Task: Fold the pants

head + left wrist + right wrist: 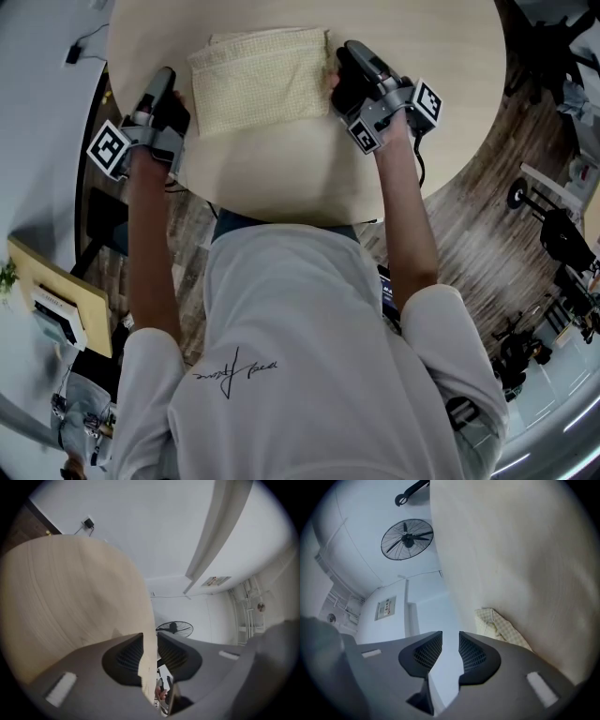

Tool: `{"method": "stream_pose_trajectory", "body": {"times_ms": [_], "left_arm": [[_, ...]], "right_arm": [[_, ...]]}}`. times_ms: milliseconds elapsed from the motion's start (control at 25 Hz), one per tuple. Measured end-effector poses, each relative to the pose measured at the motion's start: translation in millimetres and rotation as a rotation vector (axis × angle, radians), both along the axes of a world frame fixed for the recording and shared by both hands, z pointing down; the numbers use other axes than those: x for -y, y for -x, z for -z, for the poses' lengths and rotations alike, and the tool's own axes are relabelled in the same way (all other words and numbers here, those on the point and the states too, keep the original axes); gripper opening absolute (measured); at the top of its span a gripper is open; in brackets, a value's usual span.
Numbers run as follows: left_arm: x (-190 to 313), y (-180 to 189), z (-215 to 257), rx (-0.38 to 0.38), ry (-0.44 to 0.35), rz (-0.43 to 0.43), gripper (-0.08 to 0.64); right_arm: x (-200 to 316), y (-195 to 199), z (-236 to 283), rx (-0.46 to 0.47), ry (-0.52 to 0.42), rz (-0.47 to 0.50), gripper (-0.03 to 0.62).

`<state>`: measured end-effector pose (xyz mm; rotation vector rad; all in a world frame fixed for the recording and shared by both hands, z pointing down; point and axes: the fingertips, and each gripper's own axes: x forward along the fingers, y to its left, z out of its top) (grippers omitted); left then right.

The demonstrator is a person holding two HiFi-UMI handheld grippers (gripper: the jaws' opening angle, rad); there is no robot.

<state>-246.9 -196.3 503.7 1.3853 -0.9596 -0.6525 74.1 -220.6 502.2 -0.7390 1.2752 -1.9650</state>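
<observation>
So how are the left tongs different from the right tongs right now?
The left tongs hang at the rim of the table, and the rim shows through their gap; the right tongs are further in over the table. The right tongs sit close by the folded pants, seen just beside them; the left tongs' own view shows no pants. Both are open and grip nothing.

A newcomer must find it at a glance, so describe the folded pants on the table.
Find the round, light wooden table in front of the person. On its far half lie the folded pants, a flat rectangle between the left gripper and the right gripper. They are the only soft, pale yellow checked thing there; the grippers are dark grey.
</observation>
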Motion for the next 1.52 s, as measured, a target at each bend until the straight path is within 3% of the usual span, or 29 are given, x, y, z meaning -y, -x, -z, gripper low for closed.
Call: {"method": "stream_pose_trajectory", "body": {"times_ms": [200, 400, 720, 960, 1200, 1400, 1520], "left_arm": [[-9, -6, 9, 0.107, -0.023, -0.068, 0.099], [-46, -17, 10, 0.184, -0.050, -0.105, 0.064], [-44, -27, 30, 0.325, -0.065, -0.175, 0.057], [-44, -36, 42, 0.373, -0.098, -0.209, 0.057], [-55, -36, 47, 0.409, -0.081, -0.191, 0.057], [-67, -45, 59, 0.425, -0.109, -0.209, 0.057], [-73, -50, 69, 0.444, -0.143, -0.212, 0.057]], "right_arm": [[-2, 0, 18, -0.055, -0.068, 0.041, 0.076], [-41, -8, 20, -0.129, -0.116, 0.086, 0.029], [-41, -3, 35, -0.253, -0.167, 0.153, 0.000], [-39, -4, 46, -0.313, -0.191, 0.154, 0.000], [-43, -5, 58, -0.369, -0.228, 0.157, 0.000], [-53, -10, 78, -0.404, -0.295, 0.167, 0.000], [-60, -11, 89, -0.475, -0.344, 0.193, 0.000]]}}
